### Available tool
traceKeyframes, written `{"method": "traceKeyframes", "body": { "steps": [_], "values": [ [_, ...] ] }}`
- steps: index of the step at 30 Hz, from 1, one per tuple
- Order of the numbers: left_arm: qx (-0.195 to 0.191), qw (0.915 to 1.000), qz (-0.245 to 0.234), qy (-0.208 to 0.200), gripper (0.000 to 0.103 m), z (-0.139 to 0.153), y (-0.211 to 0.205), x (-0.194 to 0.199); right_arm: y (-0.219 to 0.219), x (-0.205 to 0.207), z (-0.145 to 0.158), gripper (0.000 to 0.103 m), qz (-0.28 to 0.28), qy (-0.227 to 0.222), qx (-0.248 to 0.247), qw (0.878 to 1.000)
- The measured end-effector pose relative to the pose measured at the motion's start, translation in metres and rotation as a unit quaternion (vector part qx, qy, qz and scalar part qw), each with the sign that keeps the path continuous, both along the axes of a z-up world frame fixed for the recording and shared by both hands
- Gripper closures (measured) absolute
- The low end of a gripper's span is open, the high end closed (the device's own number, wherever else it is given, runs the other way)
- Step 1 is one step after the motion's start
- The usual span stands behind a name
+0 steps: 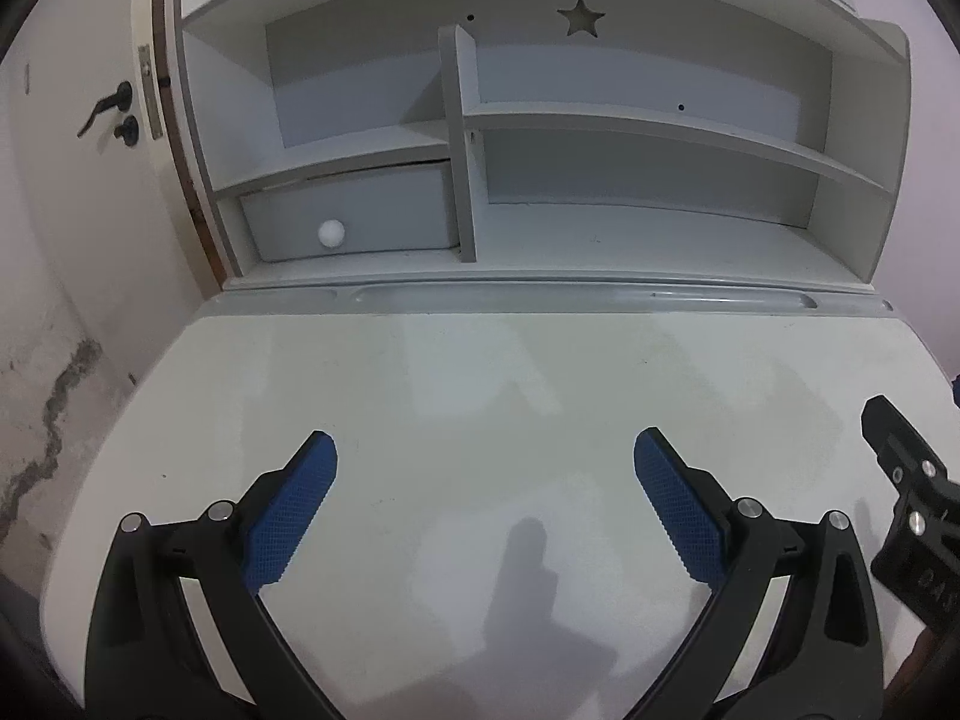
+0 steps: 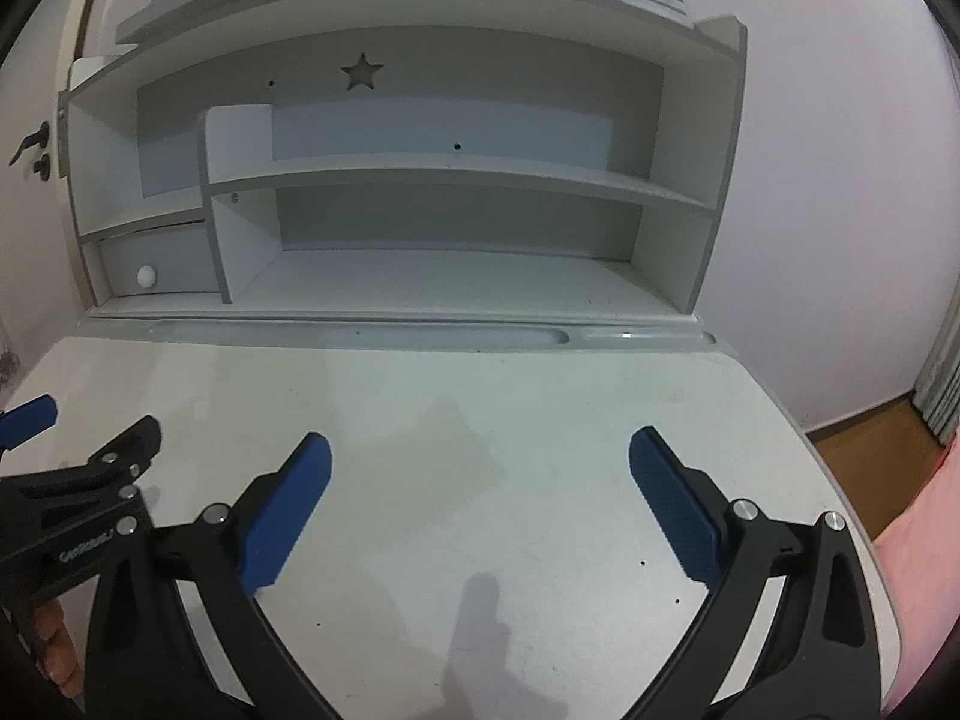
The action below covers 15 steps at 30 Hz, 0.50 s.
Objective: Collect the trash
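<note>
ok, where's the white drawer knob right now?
The white knob sits on the small grey drawer at the hutch's lower left, left of the upright divider; visible in both wrist views.

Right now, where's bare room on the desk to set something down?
Desktop is bare from the groove at the back to both open grippers, left gripper and right gripper. Lower right shelf bay is bare too. Tightest spot: beside the drawer.

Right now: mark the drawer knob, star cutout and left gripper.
drawer knob point(image 1: 331, 233), left wrist view, centre of the white ball.
star cutout point(image 2: 362, 70), right wrist view, middle of the hole.
left gripper point(image 1: 485, 450), left wrist view, midway between fingertips.
</note>
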<state>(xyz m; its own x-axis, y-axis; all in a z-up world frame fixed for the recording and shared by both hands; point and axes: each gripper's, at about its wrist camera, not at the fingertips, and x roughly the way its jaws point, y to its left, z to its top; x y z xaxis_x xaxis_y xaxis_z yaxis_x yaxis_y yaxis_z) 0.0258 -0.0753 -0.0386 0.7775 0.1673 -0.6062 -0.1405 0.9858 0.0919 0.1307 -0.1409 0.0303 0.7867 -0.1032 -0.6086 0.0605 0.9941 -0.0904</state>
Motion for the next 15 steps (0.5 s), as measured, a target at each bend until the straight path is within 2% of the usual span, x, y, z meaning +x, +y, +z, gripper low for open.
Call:
{"method": "traceKeyframes", "body": {
  "steps": [5,10,15],
  "values": [
    [-0.016,0.9998,-0.009,-0.003,0.007,0.006,0.002,-0.004,-0.007,0.001,-0.002,0.007,-0.007,0.005,0.017,1.000],
    [0.012,0.9999,-0.003,0.005,0.007,0.005,-0.003,-0.007,-0.007,0.001,-0.003,0.007,-0.008,0.010,0.019,1.000],
    [0.006,0.9999,-0.009,0.011,0.007,0.003,-0.006,-0.011,-0.006,0.000,-0.003,0.007,-0.010,0.007,0.017,1.000]
  ]
}}
